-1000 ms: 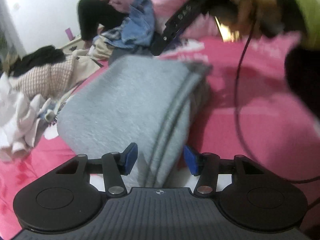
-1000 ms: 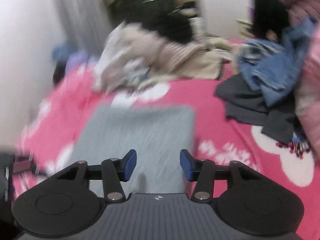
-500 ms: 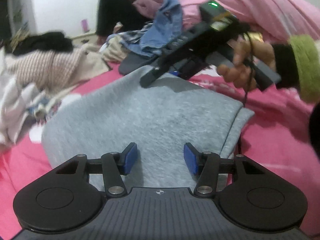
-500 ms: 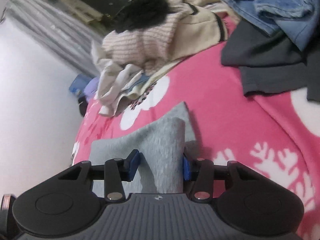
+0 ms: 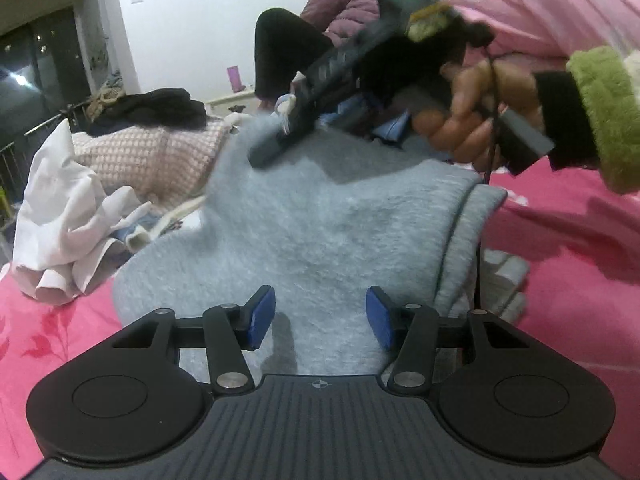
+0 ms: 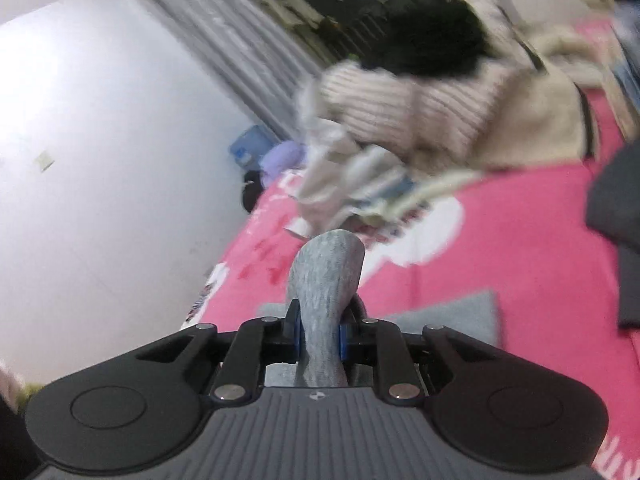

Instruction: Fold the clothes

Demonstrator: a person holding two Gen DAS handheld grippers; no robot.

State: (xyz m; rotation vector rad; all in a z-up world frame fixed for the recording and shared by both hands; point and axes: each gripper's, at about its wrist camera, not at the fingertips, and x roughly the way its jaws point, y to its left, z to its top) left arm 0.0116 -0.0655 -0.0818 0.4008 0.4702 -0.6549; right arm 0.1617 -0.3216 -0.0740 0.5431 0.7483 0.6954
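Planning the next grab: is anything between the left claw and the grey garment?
Nothing visible. The open left claw hovers right over the grey garment, bare fabric showing between its fingers. The right claw is shut on a far fold.

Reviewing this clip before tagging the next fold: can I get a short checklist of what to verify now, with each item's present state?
1. Right gripper shut on the grey garment: ok, fabric is pinched between its pads.
2. Left gripper open: ok, jaws apart over the cloth, gripping nothing.
3. Lifted edge free of the clothes pile: ok, apart.
4. Landing area on the pink blanket: ok, bare beside the garment.
5. Fold layers aligned: cannot tell.
6. Image sharpness: not ok, right wrist view is blurred.
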